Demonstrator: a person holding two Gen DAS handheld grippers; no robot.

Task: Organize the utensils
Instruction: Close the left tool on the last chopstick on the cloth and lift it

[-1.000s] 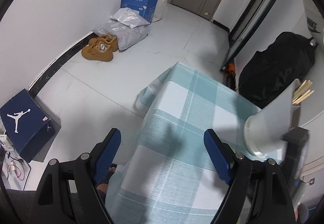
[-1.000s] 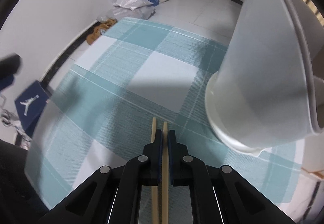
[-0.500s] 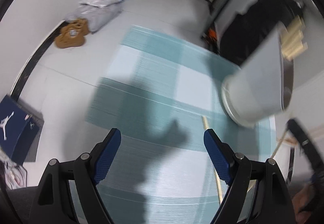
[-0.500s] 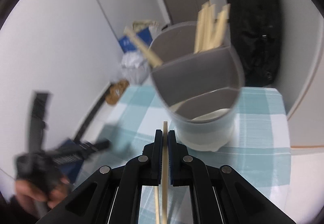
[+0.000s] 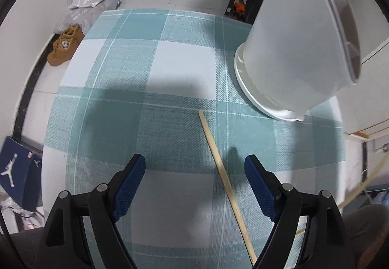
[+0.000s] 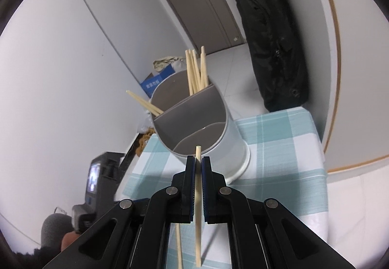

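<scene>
One holder (image 6: 214,137) — two loose chopsticks (image 5: 225,179), several more inside — two shoes (image 5: 63,45)

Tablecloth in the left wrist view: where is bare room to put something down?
The tablecloth is bare across its far and left parts, from the far edge toward the left gripper. It is crowded on the right, where the utensil holder stands and a loose chopstick lies diagonally.

surface: checked tablecloth (image 5: 180,67) | on it: utensil holder (image 5: 291,55), upright; lone chopstick (image 5: 223,176), flat
</scene>
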